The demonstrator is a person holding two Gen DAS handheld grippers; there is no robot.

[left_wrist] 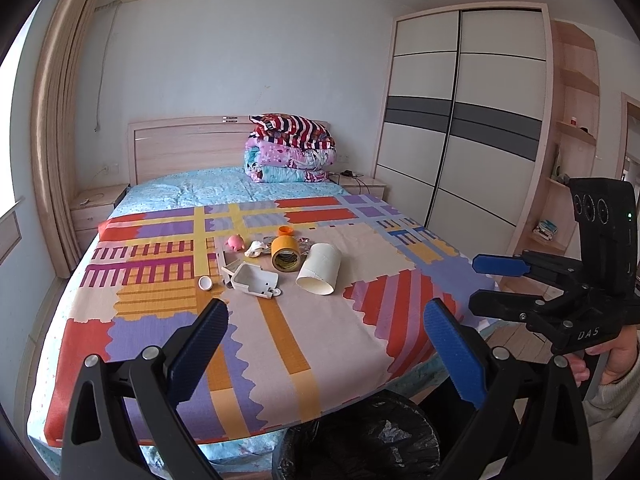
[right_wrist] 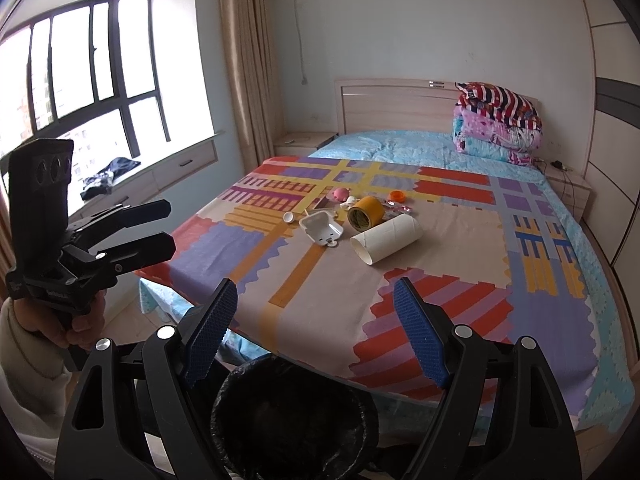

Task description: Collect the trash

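Trash [left_wrist: 280,262] heaps mid-bed; bin [right_wrist: 296,420] (black-lined) cut off below.

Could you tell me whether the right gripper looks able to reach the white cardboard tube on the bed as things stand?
Probably yes: the right gripper is open, and the white cardboard tube lies ahead, its near side unblocked.

Left gripper [left_wrist: 326,322] level, jaws spread wide, blue pads facing each other, nothing between them, right gripper [right_wrist: 316,304] likewise wide apart and unloaded, held to the right of the left, each gripped from below by a cream-sleeved hand [left_wrist: 612,360].
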